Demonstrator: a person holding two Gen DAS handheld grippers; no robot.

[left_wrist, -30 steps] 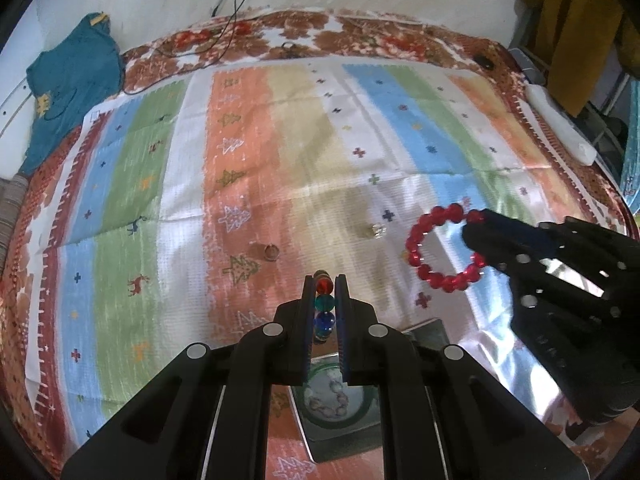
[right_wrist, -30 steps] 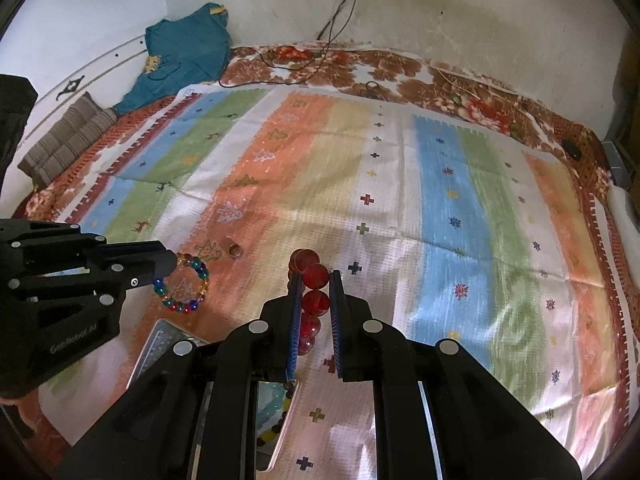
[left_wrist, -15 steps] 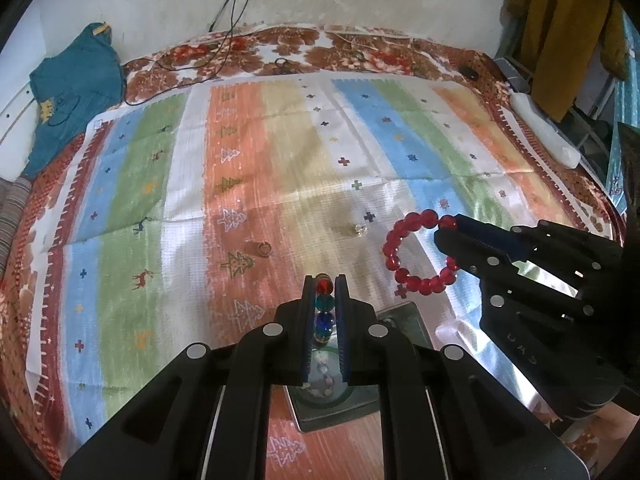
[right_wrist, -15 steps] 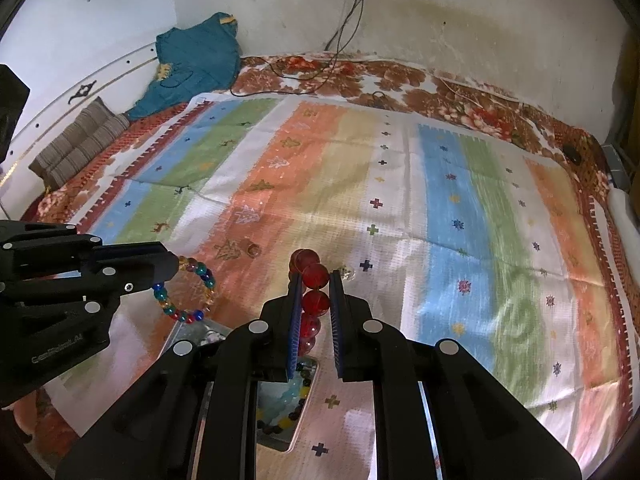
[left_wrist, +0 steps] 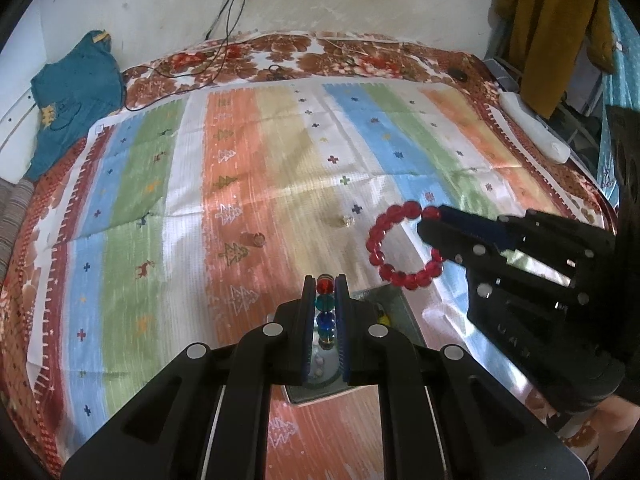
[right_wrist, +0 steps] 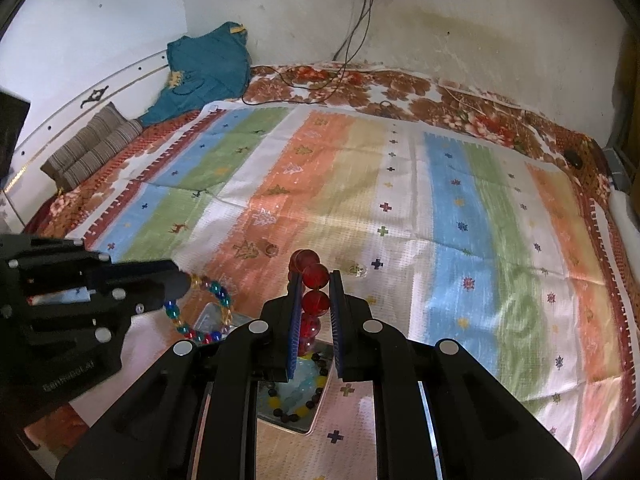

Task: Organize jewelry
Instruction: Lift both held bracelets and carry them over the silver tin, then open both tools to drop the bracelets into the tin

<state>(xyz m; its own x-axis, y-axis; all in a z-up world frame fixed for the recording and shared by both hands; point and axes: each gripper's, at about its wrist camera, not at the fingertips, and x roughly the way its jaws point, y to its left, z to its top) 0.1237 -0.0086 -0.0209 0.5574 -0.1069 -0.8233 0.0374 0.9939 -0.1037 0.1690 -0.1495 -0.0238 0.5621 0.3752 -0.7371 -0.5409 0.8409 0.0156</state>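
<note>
Bracelets [left_wrist: 405,248] still gripped, lifted higher above tray [right_wrist: 288,412].

A tray [right_wrist: 308,420] sits on the mat [right_wrist: 440,216], bracelets apparently inside; two rings [left_wrist: 258,239] lie beyond it.

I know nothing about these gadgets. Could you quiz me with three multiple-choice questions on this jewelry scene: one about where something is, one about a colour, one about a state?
1. Where do the two small rings lie?
A. On the striped mat
B. In the metal tray
C. On the teal garment

2. What colour are the beads that the right gripper holds?
A. Green
B. Red
C. Black

3. How is the left gripper?
A. Wide open
B. Shut on nothing
C. Shut on a multicoloured bracelet

Answers:
1 A: one ring and the other ring lie on the striped mat.
2 B: right gripper pinches the red bracelet.
3 C: left gripper clamps the multicoloured bracelet.
</note>
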